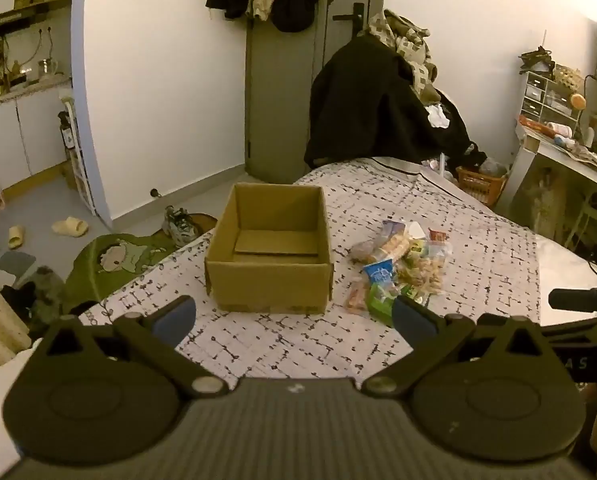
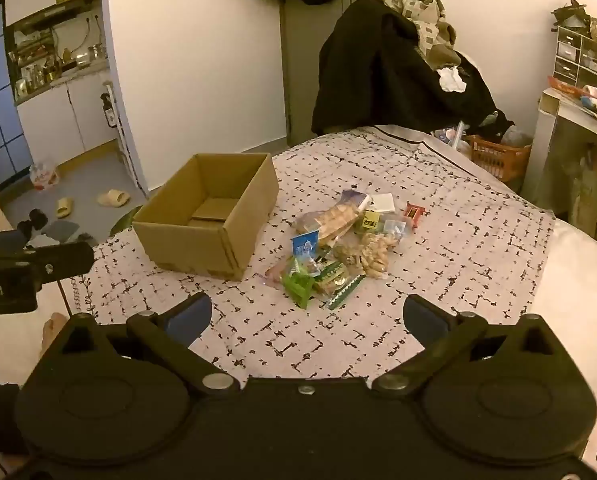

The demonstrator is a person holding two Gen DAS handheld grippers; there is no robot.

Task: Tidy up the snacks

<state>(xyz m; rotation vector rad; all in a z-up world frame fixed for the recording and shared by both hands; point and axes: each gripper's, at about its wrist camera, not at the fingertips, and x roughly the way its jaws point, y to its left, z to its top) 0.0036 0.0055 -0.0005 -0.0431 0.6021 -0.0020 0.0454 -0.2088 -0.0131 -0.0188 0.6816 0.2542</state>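
Observation:
An open, empty cardboard box [image 1: 270, 280] stands on the patterned bed cover; it also shows in the right wrist view [image 2: 206, 236]. A pile of snack packets [image 1: 402, 268] lies just right of the box, seen too in the right wrist view [image 2: 342, 248]. It includes a blue packet [image 2: 305, 246], a green packet [image 2: 298, 286] and a small red bar [image 2: 414, 213]. My left gripper [image 1: 292, 316] is open and empty, hovering short of the box. My right gripper [image 2: 306, 318] is open and empty, hovering short of the pile.
The patterned cover [image 2: 458, 264] spreads over the bed. A chair piled with dark clothes [image 1: 382, 108] stands behind. An orange basket [image 2: 498, 156] and a cluttered desk [image 1: 570, 148] are at right. Slippers [image 1: 70, 226], shoes and a green rug [image 1: 114, 264] lie on the floor at left.

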